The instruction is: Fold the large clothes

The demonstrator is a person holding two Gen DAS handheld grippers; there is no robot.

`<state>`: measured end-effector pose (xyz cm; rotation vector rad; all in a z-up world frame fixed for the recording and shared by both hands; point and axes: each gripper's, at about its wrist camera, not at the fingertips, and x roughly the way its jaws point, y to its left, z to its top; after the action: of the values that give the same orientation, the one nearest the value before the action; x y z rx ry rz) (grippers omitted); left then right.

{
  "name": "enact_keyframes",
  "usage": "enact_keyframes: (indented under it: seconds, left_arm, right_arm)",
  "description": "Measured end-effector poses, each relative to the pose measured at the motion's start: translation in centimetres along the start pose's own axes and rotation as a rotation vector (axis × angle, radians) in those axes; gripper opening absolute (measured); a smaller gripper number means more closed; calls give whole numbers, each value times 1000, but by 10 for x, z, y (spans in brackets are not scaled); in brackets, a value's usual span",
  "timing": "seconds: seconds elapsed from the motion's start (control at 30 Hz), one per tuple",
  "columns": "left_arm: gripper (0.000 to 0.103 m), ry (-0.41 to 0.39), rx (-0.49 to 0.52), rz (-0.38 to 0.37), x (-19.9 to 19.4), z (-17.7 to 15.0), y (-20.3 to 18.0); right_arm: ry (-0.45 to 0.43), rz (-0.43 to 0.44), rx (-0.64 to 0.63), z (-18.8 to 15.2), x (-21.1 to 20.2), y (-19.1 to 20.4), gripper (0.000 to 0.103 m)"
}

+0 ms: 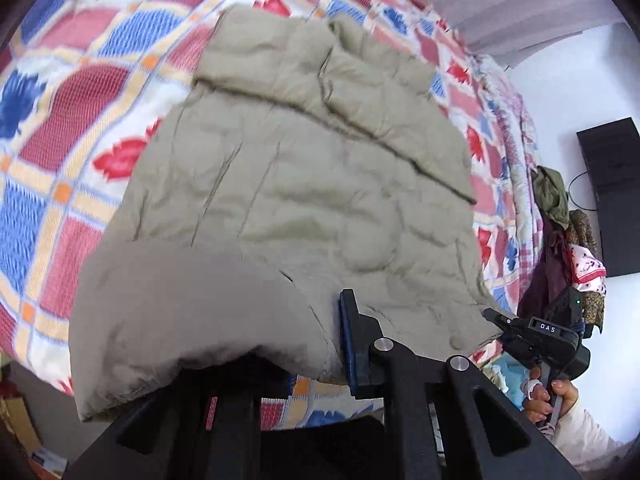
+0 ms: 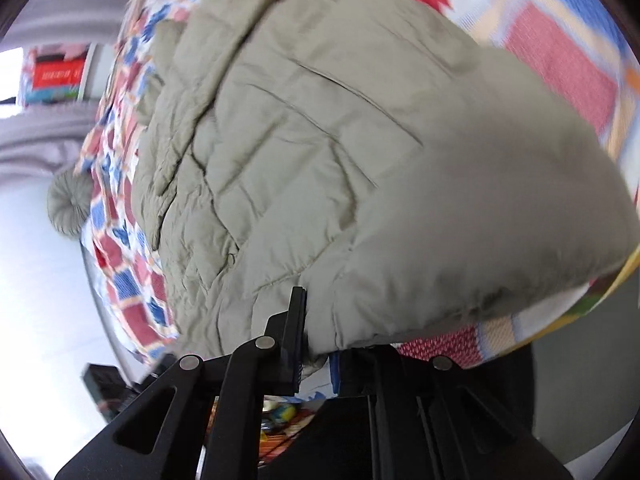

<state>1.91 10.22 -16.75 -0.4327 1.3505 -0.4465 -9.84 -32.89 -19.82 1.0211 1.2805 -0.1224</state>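
Observation:
A beige quilted jacket (image 1: 320, 168) lies spread on the bed. In the left wrist view my left gripper (image 1: 316, 320) is shut on its near hem; the fabric bulges over one finger and hides it, and the other finger (image 1: 352, 340) shows a blue pad. At the right, a hand (image 1: 554, 396) holds my right gripper (image 1: 496, 318) at the jacket's other near corner. In the right wrist view the jacket (image 2: 340, 140) fills the frame, and my right gripper (image 2: 316, 320) is shut on its lifted edge, with one finger (image 2: 296, 336) showing and the other under cloth.
A checked red, blue and white blanket (image 1: 80, 128) covers the bed. Clothes (image 1: 568, 240) are heaped past the bed's right side, below a black panel (image 1: 612, 184) on the wall. A round grey cushion (image 2: 70, 204) sits at the bed's far edge. Boxes (image 1: 20, 420) stand on the floor.

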Motion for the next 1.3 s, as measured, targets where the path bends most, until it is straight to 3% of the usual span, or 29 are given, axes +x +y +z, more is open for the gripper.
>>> enact_keyframes:
  seconds: [0.23, 0.43, 0.77, 0.97, 1.17, 1.3]
  left_arm:
    - [19, -157, 96, -1, -27, 59, -36]
    - [19, -293, 188, 16, -31, 131, -67]
    - [19, -477, 251, 157, 14, 248, -94]
    - [20, -480, 171, 255, 79, 295, -78]
    - [20, -433, 161, 364, 134, 314, -61]
    - [20, -387, 125, 398, 158, 319, -51]
  right_arm:
    - [-169, -83, -266, 36, -34, 71, 10]
    - [-290, -84, -436, 84, -50, 131, 10]
    - [-396, -150, -614, 192, -28, 219, 9]
    - [-436, -170, -617, 240, 16, 234, 9]
    - [-425, -231, -616, 269, 72, 227, 9]
    - [-404, -224, -582, 280, 97, 214, 10]
